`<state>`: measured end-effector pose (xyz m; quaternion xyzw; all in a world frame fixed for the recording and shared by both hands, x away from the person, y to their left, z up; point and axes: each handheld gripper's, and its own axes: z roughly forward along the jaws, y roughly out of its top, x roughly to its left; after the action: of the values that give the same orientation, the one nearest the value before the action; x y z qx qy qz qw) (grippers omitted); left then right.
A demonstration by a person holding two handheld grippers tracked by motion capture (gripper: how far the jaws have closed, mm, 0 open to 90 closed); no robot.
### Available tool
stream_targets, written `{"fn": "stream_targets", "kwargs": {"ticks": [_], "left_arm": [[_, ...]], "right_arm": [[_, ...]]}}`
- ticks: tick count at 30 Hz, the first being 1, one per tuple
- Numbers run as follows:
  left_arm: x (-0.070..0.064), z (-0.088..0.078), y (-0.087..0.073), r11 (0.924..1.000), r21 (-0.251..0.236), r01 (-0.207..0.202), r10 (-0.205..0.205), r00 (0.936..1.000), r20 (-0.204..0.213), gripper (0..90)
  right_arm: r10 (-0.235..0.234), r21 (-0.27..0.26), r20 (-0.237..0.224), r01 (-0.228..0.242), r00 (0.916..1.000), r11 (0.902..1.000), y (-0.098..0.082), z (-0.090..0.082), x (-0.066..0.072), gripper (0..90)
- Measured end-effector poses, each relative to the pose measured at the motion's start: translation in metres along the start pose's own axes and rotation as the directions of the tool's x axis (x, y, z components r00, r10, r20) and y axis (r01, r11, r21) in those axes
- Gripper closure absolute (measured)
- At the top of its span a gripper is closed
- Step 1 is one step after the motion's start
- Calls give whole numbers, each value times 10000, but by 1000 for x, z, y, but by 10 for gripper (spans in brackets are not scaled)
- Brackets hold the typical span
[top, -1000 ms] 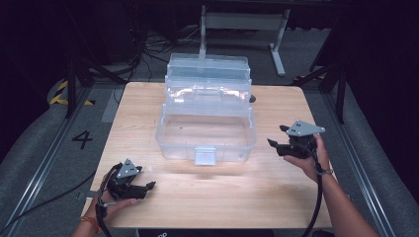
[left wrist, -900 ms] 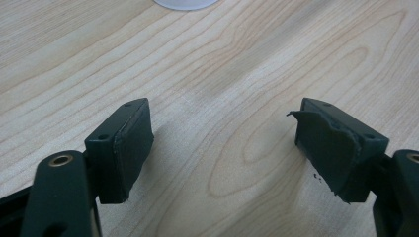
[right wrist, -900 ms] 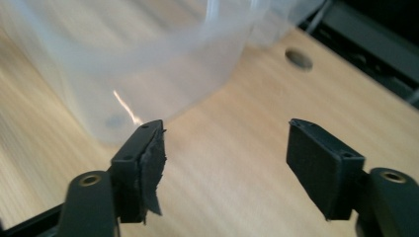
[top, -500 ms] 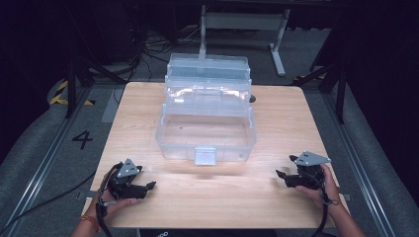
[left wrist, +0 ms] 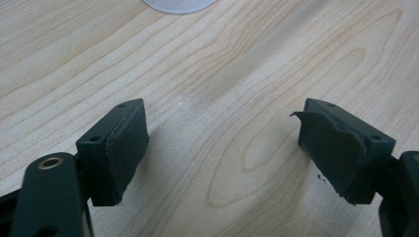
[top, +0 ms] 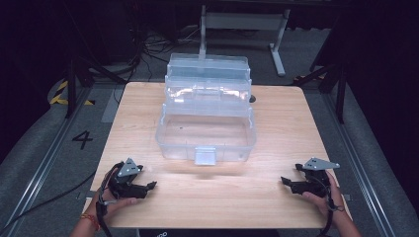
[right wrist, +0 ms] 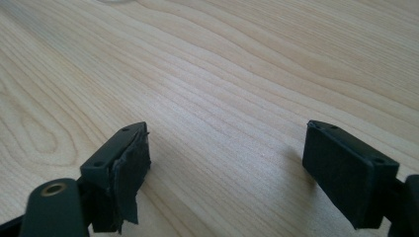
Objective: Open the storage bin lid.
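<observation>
Ahead of both spread, empty jaws, the clear plastic box looks light, stiff and slippery; the front latch seems the likeliest hold.

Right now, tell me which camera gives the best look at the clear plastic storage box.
The high view: the clear plastic storage box stands whole at the table's middle, its tiers stepped back and its front latch visible. The left gripper view catches only a pale sliver at its top edge. The right gripper view looks across bare wood.
</observation>
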<state>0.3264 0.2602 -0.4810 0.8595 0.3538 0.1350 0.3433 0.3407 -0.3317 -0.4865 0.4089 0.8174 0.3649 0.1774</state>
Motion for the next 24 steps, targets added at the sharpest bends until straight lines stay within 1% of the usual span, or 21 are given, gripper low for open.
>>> {"fn": "stream_targets", "kwargs": {"ticks": [7, 10, 15, 20, 24], "left_arm": [[0, 0, 0, 10000, 0, 4, -4, 10000, -2, 198], [0, 0, 0, 10000, 22, -22, 22, 10000, 17, 197], [0, 0, 0, 10000, 21, -28, 28, 10000, 12, 196], [0, 0, 0, 10000, 26, -45, 45, 10000, 26, 194], [0, 0, 0, 10000, 23, -38, 38, 10000, 22, 194]], "right_arm": [[-79, 4, -44, 79, 10000, 10000, 1, 1, -2, 177], [4, 70, 4, -4, 10000, 10000, 2, 2, -3, 158], [67, 63, 147, -68, 9999, 10000, 2, 3, -4, 153], [264, 63, 290, -266, 9992, 9996, 2, 3, -4, 153], [288, 58, 375, -290, 9989, 9996, 2, 3, -5, 152]]}}
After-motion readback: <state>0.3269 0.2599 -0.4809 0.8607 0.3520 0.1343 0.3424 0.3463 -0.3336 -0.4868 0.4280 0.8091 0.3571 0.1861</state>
